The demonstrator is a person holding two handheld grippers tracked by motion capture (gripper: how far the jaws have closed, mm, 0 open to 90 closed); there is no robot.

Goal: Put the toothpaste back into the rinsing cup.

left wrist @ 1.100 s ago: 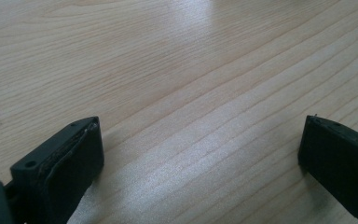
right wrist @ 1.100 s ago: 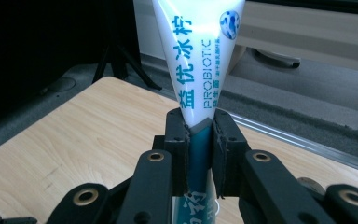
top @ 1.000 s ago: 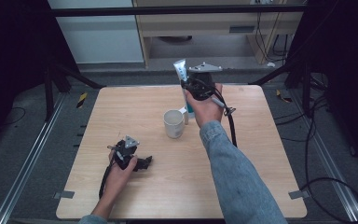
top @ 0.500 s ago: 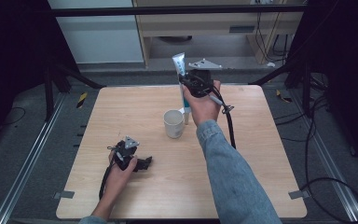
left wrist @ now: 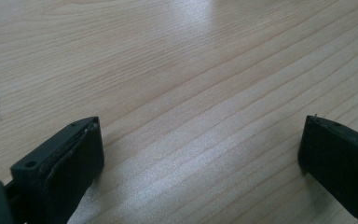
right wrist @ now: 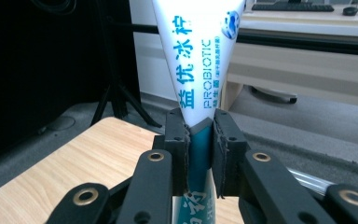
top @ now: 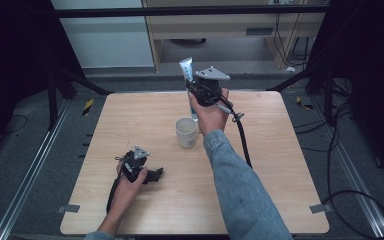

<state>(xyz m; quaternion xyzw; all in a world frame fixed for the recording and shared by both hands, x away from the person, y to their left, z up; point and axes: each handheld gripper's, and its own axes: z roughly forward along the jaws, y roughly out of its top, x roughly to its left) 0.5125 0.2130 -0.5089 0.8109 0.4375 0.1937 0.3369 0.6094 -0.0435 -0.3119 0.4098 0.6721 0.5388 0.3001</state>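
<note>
Above the far half of the bench (top: 280, 200), the right hand-held gripper (top: 200, 92) is held up in the air, its jaws closed tight on a toothpaste tube (top: 186, 67). In the right gripper view the two black pads pinch the tube (right wrist: 198, 65) at the line where its white upper part meets the teal lower part; the flat crimped end fans out above the pads, and the teal end runs down between the jaw arms. Blue print on the white part reads PROBIOTIC beside Chinese characters. The tube stands close to upright, clear of the bench surface.

Just below and nearer the person than this gripper, a cream mug (top: 186, 132) stands upright on the bench, mouth up, apart from the tube.

The left hand-held gripper (top: 150, 175) rests low on the near-left part of the bench, well apart from the mug. In the left gripper view its jaws stand wide apart with only bare wood grain (left wrist: 191, 93) between them; nothing is gripped. A black cable trails from the right gripper along the denim sleeve (top: 240, 190).
</note>
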